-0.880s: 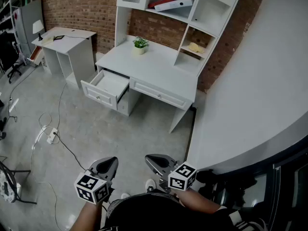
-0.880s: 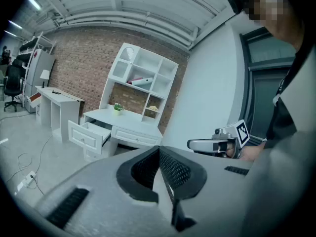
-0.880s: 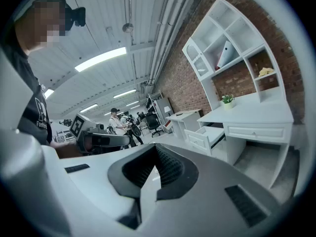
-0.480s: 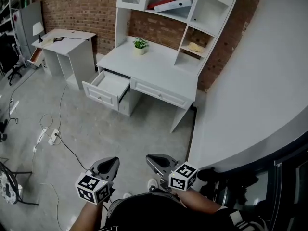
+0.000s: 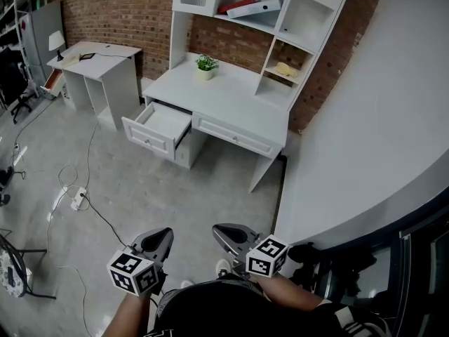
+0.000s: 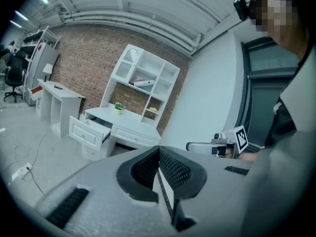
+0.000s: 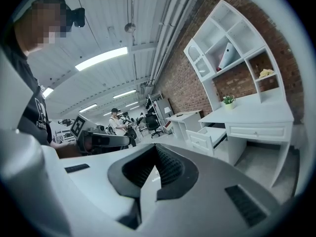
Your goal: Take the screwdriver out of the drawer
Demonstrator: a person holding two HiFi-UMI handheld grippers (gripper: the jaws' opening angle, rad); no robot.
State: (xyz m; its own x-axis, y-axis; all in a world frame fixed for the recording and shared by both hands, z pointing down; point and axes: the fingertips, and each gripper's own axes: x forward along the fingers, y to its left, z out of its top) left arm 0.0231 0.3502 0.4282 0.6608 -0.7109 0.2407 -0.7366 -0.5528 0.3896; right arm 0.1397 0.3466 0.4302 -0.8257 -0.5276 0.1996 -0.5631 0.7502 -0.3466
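Note:
A white desk [image 5: 231, 93] with a shelf unit stands against the brick wall, several steps ahead of me. Its left drawer [image 5: 158, 129] is pulled out; it also shows in the left gripper view as the drawer [image 6: 90, 130] and in the right gripper view as the drawer [image 7: 208, 138]. From here I see no screwdriver; the drawer's inside looks plain white. My left gripper [image 5: 162, 236] and right gripper [image 5: 224, 232] hang low by my body, far from the desk. The left gripper [image 6: 158, 155] is shut on nothing. The right gripper [image 7: 156, 155] is likewise shut on nothing.
A small potted plant [image 5: 205, 64] stands on the desktop, and binders [image 5: 251, 5] lie on a shelf. A smaller white table [image 5: 99, 60] stands to the left. Cables and a power strip [image 5: 74, 200] lie on the concrete floor. A white wall [image 5: 365, 118] runs along my right.
The desk and drawer have drifted slightly right in the head view. Both grippers stay shut and low in nearly the same place.

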